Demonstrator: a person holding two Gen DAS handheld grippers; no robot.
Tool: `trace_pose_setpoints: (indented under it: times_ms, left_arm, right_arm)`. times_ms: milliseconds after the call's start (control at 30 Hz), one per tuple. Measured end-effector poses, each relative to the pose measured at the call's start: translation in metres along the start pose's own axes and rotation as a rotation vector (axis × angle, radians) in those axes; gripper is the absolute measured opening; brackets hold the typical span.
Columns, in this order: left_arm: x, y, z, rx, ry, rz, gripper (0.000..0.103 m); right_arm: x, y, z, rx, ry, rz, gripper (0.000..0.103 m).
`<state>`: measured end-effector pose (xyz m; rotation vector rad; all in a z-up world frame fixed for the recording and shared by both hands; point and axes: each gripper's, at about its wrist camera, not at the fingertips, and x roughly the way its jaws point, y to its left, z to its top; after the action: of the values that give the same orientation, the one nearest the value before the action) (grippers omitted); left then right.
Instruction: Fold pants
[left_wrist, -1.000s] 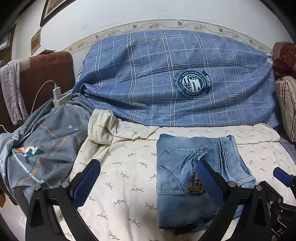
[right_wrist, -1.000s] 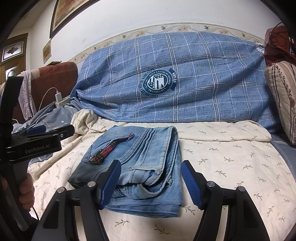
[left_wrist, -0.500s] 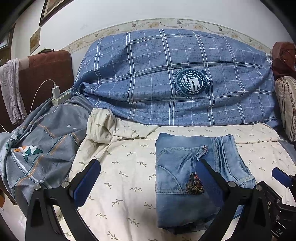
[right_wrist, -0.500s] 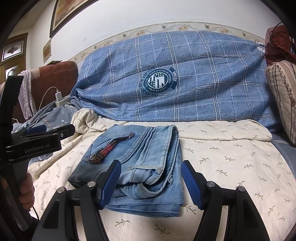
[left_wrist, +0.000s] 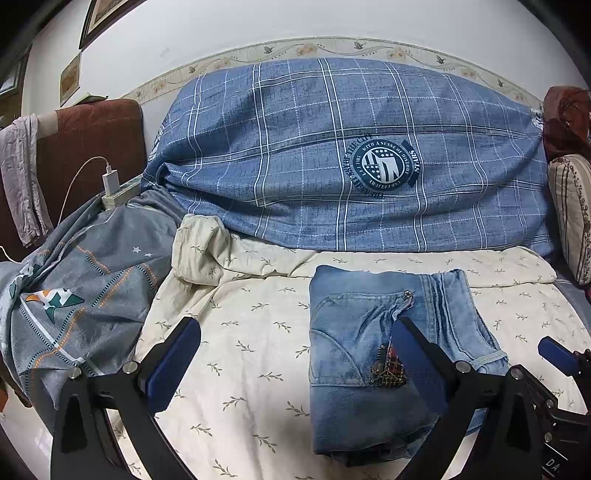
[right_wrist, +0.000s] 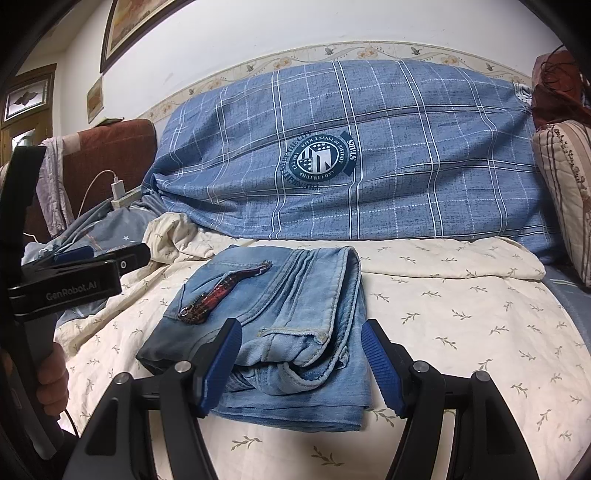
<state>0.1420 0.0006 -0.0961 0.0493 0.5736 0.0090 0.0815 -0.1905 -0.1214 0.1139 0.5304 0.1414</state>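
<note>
A: Nearest, bottom of frame?
B: The right gripper (right_wrist: 301, 363) and left gripper (left_wrist: 295, 360), both spread, pinching nothing.
A: The pants (right_wrist: 280, 332)?
B: Folded, centre frame, on the cream sheet (right_wrist: 461, 314).
A: Beyond?
B: Blue plaid bedding (right_wrist: 369, 155).

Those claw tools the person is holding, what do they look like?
Each is black, with two angled fingers joined by silver bolts and tipped with ribbed blue pads. The left gripper bears pale "GenRobot.AI" lettering on its side, and a thin black cable hangs below the hand holding it.

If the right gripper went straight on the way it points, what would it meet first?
Most likely the folded jeans, lying on the sheet between and ahead of the right gripper's open jaws.
</note>
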Motion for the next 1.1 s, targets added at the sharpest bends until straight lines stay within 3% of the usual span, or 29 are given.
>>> trace_pose_setpoints:
  times_ms: [1100]
  left_arm:
    - [-0.0045, -0.0033, -0.0007, 0.011, -0.014, -0.023, 0.103]
  right_arm:
    - [-0.0017, 0.0015, 0.0014, -0.009, -0.003, 0.007, 0.071]
